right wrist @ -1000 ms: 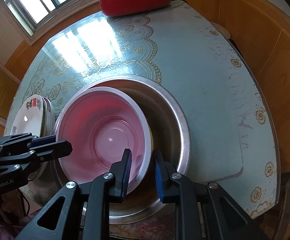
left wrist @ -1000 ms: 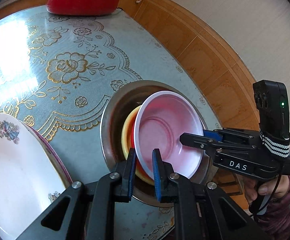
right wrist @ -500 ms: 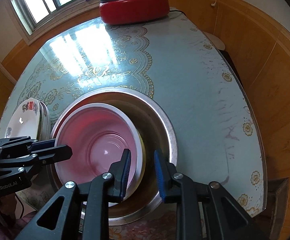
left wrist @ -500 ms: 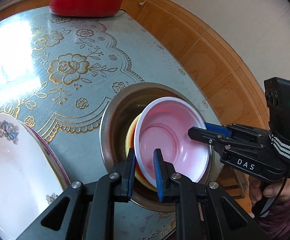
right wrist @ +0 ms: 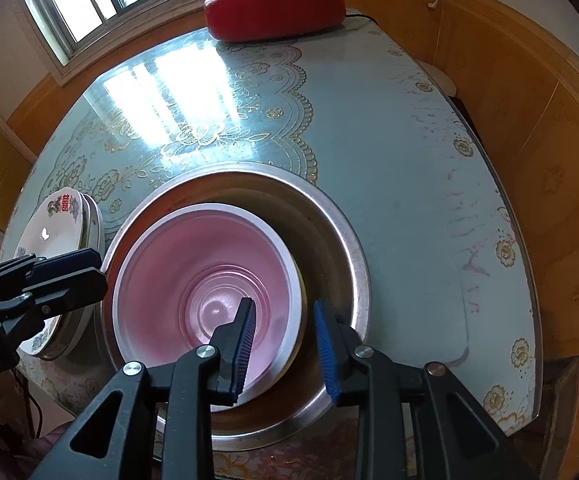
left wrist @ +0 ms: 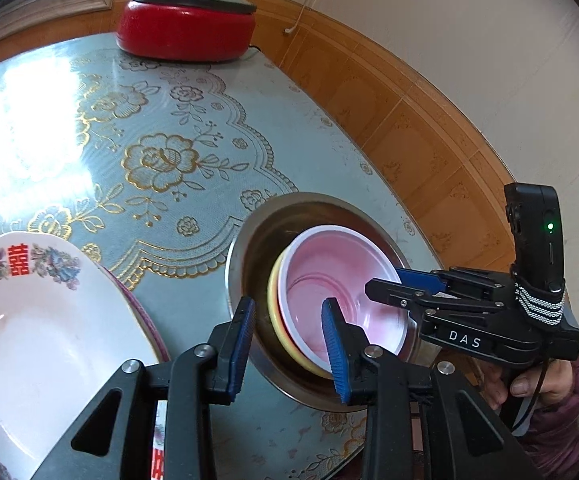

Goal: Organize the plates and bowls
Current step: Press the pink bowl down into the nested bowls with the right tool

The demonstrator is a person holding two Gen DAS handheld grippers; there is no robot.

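Pink bowl [right wrist: 209, 280] sits nested on yellow bowl [left wrist: 275, 312] inside steel basin [right wrist: 341, 240] at table's near edge, w/ plates [left wrist: 41, 320] stacked beside. Both claws, left [left wrist: 289, 344] & right [right wrist: 283, 340], are spread, pinching nothing; they straddle the rims, prob. just letting go.

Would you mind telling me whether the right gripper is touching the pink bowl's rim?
Apart. In the right wrist view the right gripper is open, straddling the pink bowl, whose white rim shows between the fingers.
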